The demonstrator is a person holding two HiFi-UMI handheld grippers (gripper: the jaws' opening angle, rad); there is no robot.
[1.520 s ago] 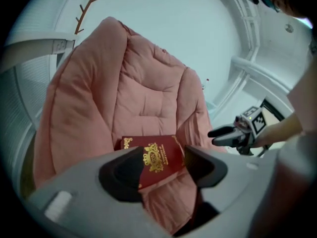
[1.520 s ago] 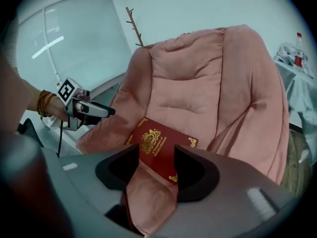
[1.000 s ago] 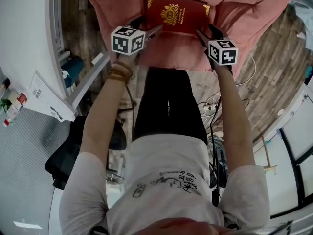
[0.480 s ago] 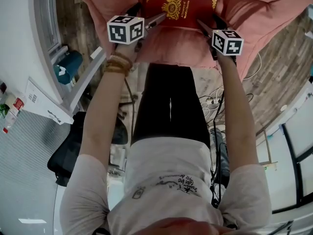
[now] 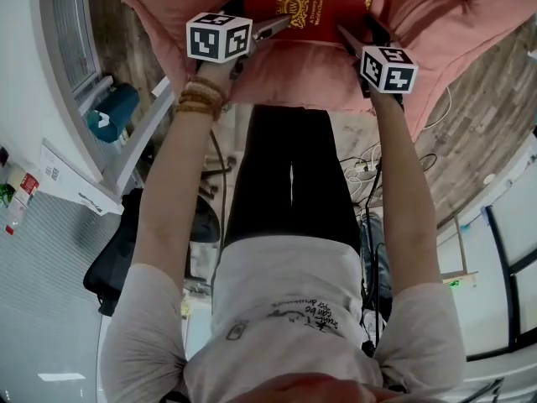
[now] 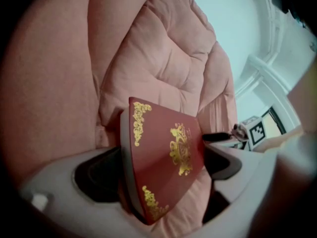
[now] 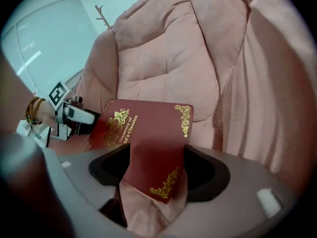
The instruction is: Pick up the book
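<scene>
Maroon book (image 5: 306,2) lies, seemingly loose, between just-opened jaws of left gripper (image 5: 260,15) and right gripper (image 5: 352,25); arms (image 5: 172,200) outstretched.

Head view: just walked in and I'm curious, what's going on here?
A person holds a gripper in each hand at a red book resting on a pink cushion. The left gripper straddles its near left corner, jaws just opening wider. The right gripper straddles the near right corner; its jaws opened, then eased in slightly. Neither seems clamped yet.
</scene>
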